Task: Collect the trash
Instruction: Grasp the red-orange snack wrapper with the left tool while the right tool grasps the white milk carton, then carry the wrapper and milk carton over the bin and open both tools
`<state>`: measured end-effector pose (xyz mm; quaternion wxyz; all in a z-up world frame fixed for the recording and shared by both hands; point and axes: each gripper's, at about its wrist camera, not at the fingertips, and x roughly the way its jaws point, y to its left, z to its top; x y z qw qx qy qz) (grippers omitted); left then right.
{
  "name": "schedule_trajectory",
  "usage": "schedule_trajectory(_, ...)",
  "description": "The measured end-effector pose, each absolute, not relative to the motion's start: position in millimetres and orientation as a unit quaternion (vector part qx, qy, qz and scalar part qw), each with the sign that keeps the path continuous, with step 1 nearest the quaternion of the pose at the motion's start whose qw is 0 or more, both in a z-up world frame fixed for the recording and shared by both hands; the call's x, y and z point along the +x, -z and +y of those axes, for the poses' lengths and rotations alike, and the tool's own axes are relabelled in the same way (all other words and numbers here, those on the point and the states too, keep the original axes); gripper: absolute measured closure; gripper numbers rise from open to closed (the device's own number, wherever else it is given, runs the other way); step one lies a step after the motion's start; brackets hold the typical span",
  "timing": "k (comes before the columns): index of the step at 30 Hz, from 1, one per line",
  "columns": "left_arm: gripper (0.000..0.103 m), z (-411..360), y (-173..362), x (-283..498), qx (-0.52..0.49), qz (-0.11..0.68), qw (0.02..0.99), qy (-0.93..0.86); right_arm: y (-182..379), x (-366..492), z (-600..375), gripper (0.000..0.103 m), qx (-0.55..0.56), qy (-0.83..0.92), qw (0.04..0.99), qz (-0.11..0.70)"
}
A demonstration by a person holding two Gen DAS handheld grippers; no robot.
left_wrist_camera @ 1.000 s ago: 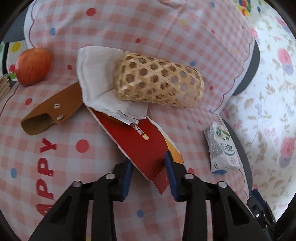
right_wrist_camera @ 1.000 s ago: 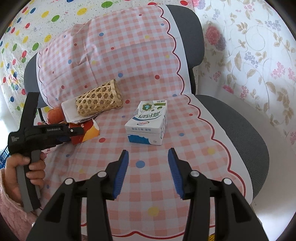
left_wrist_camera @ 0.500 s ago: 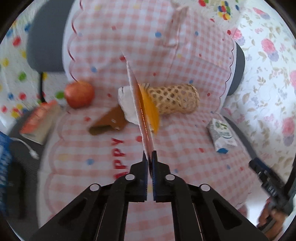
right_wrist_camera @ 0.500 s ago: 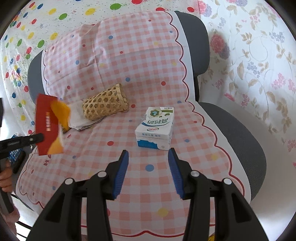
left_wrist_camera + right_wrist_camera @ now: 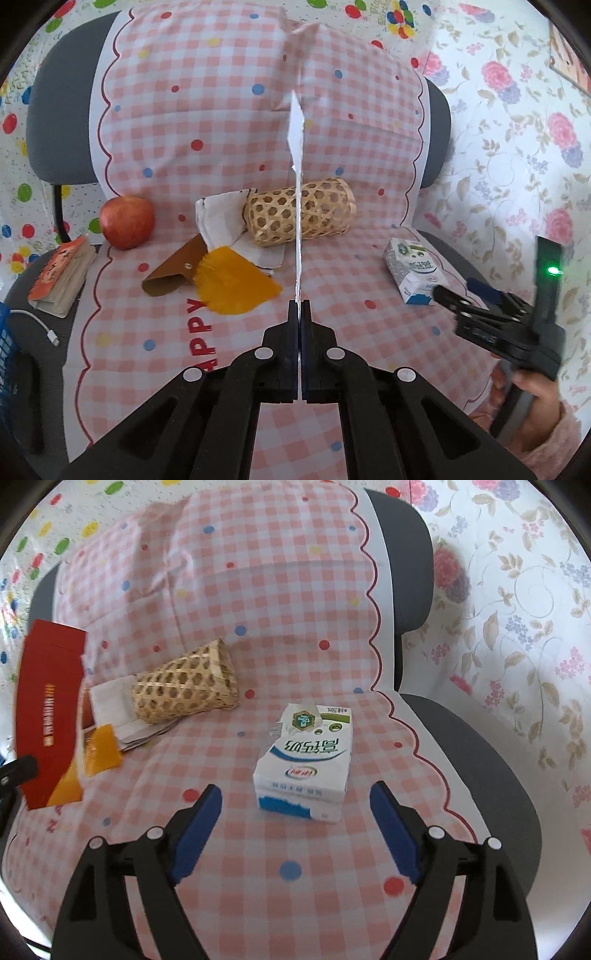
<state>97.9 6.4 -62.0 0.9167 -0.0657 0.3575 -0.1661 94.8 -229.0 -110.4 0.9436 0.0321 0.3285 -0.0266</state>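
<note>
pinching a red card [image 5: 50, 716] edge-on between closed pads, the left gripper [image 5: 299, 314] held it lifted above the pink checked cloth [image 5: 221, 147], while the right gripper [image 5: 295, 808] hung with its jaws wide around the near end of a milk carton [image 5: 306, 760], not touching it. bare cloth lay at 6 o'clock of the carton and the scalloped cloth edge [image 5: 417, 753] ran near at 3 o'clock. at 10 o'clock lay a wicker basket [image 5: 184, 683] on white papers [image 5: 221, 218], with an orange piece [image 5: 232, 284], brown sheath [image 5: 173, 269], apple [image 5: 127, 221] and small book [image 5: 61, 277] beyond.
</note>
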Motion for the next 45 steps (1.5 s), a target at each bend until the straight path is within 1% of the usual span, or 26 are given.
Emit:
schedule_trajectory(10, 0.102, -7.4, 72.2, 97.3, -0.057, 0.367, 0.911, 0.179, 129.7, 127.3, -229.6, 0.023, 0.043, 0.046, 0.933, 0.353)
schedule_trajectory(11, 0.102, -8.0, 72.4, 96.8, -0.057, 0.367, 0.911, 0.180, 129.7, 126.9, -230.1, 0.026, 0.045, 0.046, 0.934, 0.351)
schedule_trajectory(12, 0.102, -8.8, 72.5, 95.7, -0.059, 0.369, 0.910, 0.182, 129.5, 125.1, -230.7, 0.036, 0.046, 0.046, 0.935, 0.348)
schedule_trajectory(15, 0.102, -10.2, 71.5, 92.3, -0.055, 0.366, 0.911, 0.182, 124.4, 114.4, -233.3, 0.038, 0.053, 0.040, 0.939, 0.337)
schedule_trajectory(21, 0.102, -15.9, 63.9, 75.9, -0.053, 0.354, 0.911, 0.203, 93.3, 61.2, -235.2, 0.039, 0.058, 0.015, 0.950, 0.308)
schedule_trajectory(26, 0.102, -37.8, 58.3, 52.3, -0.049, 0.347, 0.903, 0.247, 74.9, 8.0, -237.8, 0.039, 0.053, 0.012, 0.956, 0.289)
schedule_trajectory(34, 0.102, -86.7, 68.4, 13.1, -0.023, 0.355, 0.879, 0.319, 71.9, -74.1, -258.8, 0.038, 0.079, 0.044, 0.957, 0.276)
schedule_trajectory(41, 0.102, -149.4, 72.8, -24.3, 0.021, 0.348, 0.848, 0.400, 69.6, -145.1, -289.0, 0.038, 0.084, 0.124, 0.950, 0.275)
schedule_trajectory(45, 0.102, -194.1, 78.6, -44.7, 0.054, 0.343, 0.827, 0.442, 78.4, -178.4, -308.9, 0.038, 0.094, 0.167, 0.940, 0.284)
